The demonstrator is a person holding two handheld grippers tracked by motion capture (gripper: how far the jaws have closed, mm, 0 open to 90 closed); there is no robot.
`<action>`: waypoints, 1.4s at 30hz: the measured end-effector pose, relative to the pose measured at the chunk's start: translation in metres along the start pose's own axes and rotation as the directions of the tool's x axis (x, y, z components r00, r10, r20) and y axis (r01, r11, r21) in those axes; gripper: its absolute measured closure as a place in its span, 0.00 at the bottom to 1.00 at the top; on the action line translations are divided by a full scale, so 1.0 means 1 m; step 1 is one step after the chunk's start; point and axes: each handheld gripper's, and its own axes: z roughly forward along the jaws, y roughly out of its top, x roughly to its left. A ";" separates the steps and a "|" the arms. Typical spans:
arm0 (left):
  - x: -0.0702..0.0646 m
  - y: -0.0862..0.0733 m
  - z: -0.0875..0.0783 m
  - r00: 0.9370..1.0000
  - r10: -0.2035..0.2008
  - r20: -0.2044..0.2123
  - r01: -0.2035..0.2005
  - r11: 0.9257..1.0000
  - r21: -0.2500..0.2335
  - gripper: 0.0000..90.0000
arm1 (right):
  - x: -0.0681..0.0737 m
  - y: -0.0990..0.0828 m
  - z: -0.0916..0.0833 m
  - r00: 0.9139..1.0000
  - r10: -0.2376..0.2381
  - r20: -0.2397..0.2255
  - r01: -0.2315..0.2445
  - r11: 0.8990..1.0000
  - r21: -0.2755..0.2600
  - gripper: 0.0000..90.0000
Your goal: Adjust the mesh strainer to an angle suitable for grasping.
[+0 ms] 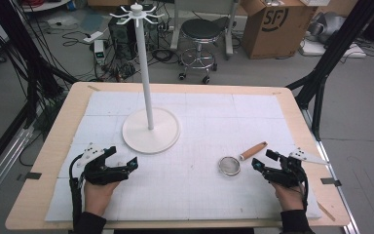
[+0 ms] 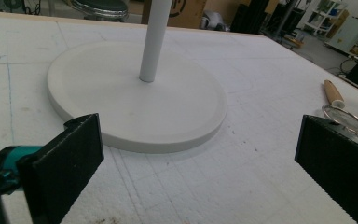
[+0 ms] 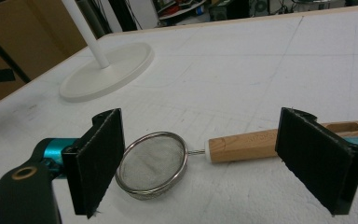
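A small mesh strainer [image 1: 230, 165] with a wooden handle [image 1: 252, 150] lies flat on the white mat, right of centre. In the right gripper view the strainer [image 3: 153, 164] and its handle [image 3: 247, 145] lie just beyond the tips of my right gripper [image 3: 214, 163], which is open with nothing between its jaws. From above, the right gripper [image 1: 265, 162] rests on the mat just right of the strainer. My left gripper [image 1: 123, 157] sits open at the left front, near the round base of a white stand [image 1: 150, 130]. Ahead of the left gripper [image 2: 196, 163] lie the stand's base [image 2: 135, 102] and the strainer [image 2: 346, 119].
The stand's tall white pole [image 1: 143, 63] rises from the base and carries hooks at its top. The wooden table rim [image 1: 53, 141] frames the mat. Beyond the table stand a stool [image 1: 198, 34], a cardboard box [image 1: 277, 27] and cables on the floor.
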 end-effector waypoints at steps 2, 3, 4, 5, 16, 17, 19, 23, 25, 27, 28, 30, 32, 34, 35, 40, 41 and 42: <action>0.000 0.000 0.000 1.000 0.000 0.002 0.000 1.000 0.000 0.02 | 0.000 0.000 0.000 1.000 0.001 0.001 -0.001 1.000 -0.003 0.17; 0.000 0.000 0.000 1.000 0.000 0.002 0.000 1.000 0.000 0.02 | 0.000 0.000 0.000 1.000 0.000 0.001 0.000 1.000 -0.002 0.17; 0.000 0.000 0.000 1.000 0.002 0.003 -0.002 1.000 0.000 0.02 | 0.000 0.000 0.000 1.000 0.004 -0.001 -0.004 1.000 0.002 0.17; 0.000 0.000 0.000 1.000 0.002 0.003 -0.002 1.000 0.000 0.02 | 0.000 0.000 0.000 1.000 0.003 -0.002 -0.003 1.000 0.002 0.17; 0.000 0.000 0.000 1.000 0.003 0.001 -0.003 1.000 0.005 0.02 | 0.000 0.000 0.003 1.000 0.013 -0.003 -0.013 1.000 0.016 0.17; 0.000 0.000 0.000 1.000 0.003 0.001 -0.003 1.000 0.005 0.02 | 0.001 0.000 0.003 1.000 0.015 -0.004 -0.015 1.000 0.021 0.18; 0.000 0.000 0.000 1.000 0.002 0.001 -0.002 1.000 0.005 0.02 | 0.000 0.000 0.004 1.000 0.012 -0.002 -0.012 1.000 0.018 0.19; 0.000 0.000 0.000 1.000 0.001 0.002 -0.001 1.000 0.004 0.02 | 0.000 -0.001 0.004 1.000 0.016 0.002 -0.016 1.000 0.020 0.26; 0.000 -0.001 0.001 1.000 0.003 0.002 -0.003 1.000 0.004 0.02 | 0.000 -0.001 0.004 1.000 0.022 0.003 -0.022 0.999 0.023 0.28; 0.000 -0.001 0.001 1.000 0.002 0.002 -0.002 1.000 0.006 0.02 | -0.001 -0.001 0.005 1.000 0.020 0.008 -0.021 0.999 0.025 0.30; 0.000 -0.001 0.001 1.000 0.003 0.003 -0.003 1.000 0.007 0.02 | -0.002 -0.001 0.005 1.000 0.019 0.008 -0.019 0.999 0.031 0.35; 0.000 0.000 0.001 1.000 0.006 0.006 -0.006 1.000 0.008 0.02 | -0.002 -0.001 0.006 1.000 0.014 0.003 -0.014 0.999 0.035 0.37; 0.001 0.000 0.001 1.000 0.002 0.007 -0.002 1.000 0.006 0.02 | -0.001 -0.002 0.007 1.000 0.013 0.002 -0.013 0.999 0.042 0.41; 0.003 0.000 0.000 1.000 -0.012 0.004 0.012 1.000 -0.001 0.02 | -0.001 -0.002 0.007 1.000 0.009 0.006 -0.010 0.999 0.052 0.42; 0.003 0.000 0.000 1.000 -0.012 0.004 0.012 1.000 -0.001 0.02 | -0.002 -0.002 0.008 1.000 0.008 0.005 -0.008 0.999 0.052 0.42; 0.002 0.000 0.000 1.000 -0.008 0.009 0.008 1.000 0.001 0.02 | -0.003 -0.002 0.009 1.000 0.016 0.013 -0.017 0.998 0.064 0.45; 0.002 0.000 0.000 1.000 -0.008 0.008 0.008 1.000 0.000 0.02 | -0.003 -0.003 0.009 1.000 0.016 0.019 -0.018 0.998 0.066 0.46; 0.003 0.000 0.000 1.000 -0.004 0.009 0.004 1.000 0.002 0.02 | -0.004 -0.003 0.010 0.999 0.036 0.040 -0.039 0.996 0.075 0.48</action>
